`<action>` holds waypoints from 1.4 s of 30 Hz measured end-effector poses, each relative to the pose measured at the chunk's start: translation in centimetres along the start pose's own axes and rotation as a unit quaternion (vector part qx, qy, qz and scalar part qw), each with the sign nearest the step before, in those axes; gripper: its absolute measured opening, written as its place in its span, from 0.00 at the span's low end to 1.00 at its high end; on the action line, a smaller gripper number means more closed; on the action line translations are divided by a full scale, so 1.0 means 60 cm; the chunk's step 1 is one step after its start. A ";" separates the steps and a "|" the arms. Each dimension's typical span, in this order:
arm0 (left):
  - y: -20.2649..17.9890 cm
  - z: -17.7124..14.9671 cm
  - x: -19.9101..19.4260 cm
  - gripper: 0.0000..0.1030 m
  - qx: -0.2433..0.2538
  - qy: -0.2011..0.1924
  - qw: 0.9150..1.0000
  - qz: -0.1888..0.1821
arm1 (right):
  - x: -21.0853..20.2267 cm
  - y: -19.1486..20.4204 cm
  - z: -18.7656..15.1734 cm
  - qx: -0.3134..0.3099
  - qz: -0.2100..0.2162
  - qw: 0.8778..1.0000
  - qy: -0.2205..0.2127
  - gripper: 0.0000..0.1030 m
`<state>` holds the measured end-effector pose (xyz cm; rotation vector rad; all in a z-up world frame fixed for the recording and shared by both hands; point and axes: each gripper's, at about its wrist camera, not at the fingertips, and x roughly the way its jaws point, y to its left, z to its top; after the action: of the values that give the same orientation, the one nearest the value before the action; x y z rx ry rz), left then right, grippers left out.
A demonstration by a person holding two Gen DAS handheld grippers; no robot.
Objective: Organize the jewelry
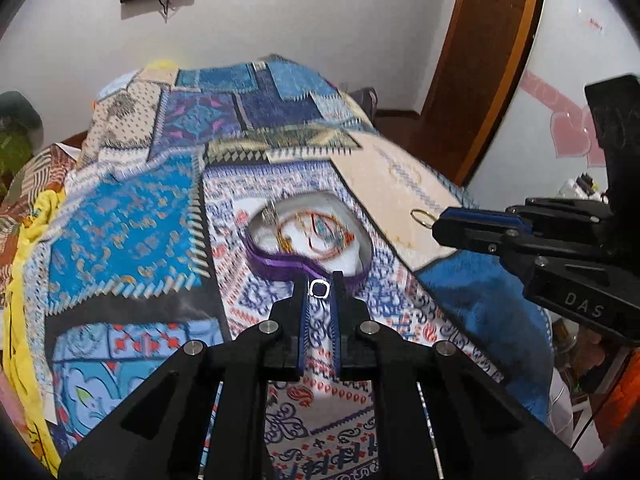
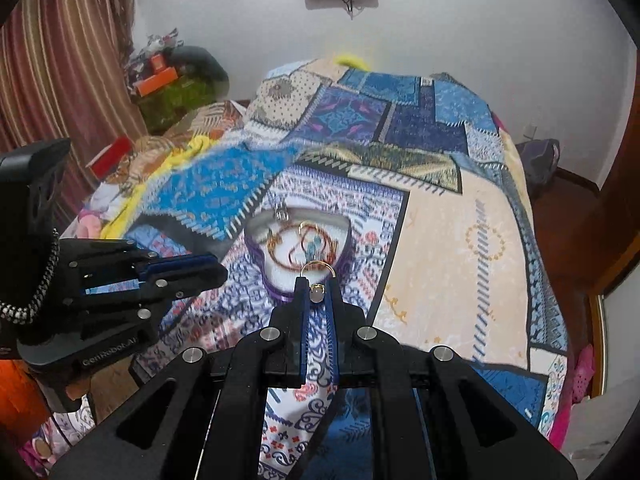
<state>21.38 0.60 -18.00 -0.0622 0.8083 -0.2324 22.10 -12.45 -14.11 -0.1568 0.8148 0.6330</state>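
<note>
- Fingers (image 1: 301,300) of my left gripper (image 1: 319,289) are sitting nearly closed, pinching a small silver ring (image 1: 319,289) between the tips.
- Just past those tips, I am seeing the purple box (image 1: 280,268) lying on the quilt (image 1: 132,220); its white inside is holding a tangle of orange and gold chains (image 1: 320,236), somewhat blurred.
- Over to the right in the left wrist view, my right gripper (image 1: 434,224) is coming in side-on, with a gold ring (image 1: 422,216) sticking out at its tip above the cream patch of quilt.
- In the right wrist view, I am seeing the left gripper (image 2: 218,272) at the left edge, side-on, hanging above the quilt (image 2: 460,220) near the box (image 2: 276,288); its ring is hidden from here.
- At centre there, my right gripper (image 2: 316,280) is narrowed almost shut on the gold ring (image 2: 316,266), whose hoop is rising above the tips with a pale stone down between them.
- I am seeing that ring hanging over the near rim of the box, with the chains (image 2: 304,246) right behind it.
</note>
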 end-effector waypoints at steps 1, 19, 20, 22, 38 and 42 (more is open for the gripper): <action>0.002 0.005 -0.004 0.08 -0.001 -0.005 1.000 0.000 | -0.001 0.000 0.004 0.001 0.000 1.000 -0.003 0.07; 0.019 0.057 0.010 0.08 0.003 -0.035 0.999 -0.007 | 0.044 0.006 0.032 -0.002 0.017 1.000 -0.001 0.07; 0.021 0.056 0.017 0.08 0.002 -0.030 0.999 -0.010 | 0.049 0.007 0.031 -0.003 0.019 1.000 0.004 0.07; 0.024 0.054 0.029 0.08 0.000 -0.023 1.000 -0.014 | 0.059 0.008 0.028 -0.005 0.021 1.000 0.013 0.07; 0.032 0.048 0.085 0.08 -0.002 0.017 0.999 -0.036 | 0.110 0.014 0.011 -0.019 0.029 0.998 0.061 0.07; 0.031 0.048 0.080 0.08 0.000 0.018 0.999 -0.033 | 0.113 0.019 0.012 -0.028 0.024 0.997 0.065 0.07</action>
<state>27.00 1.18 -19.71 -0.0858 0.8420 -0.2967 25.37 -8.11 -18.39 -0.2321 0.9279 0.6962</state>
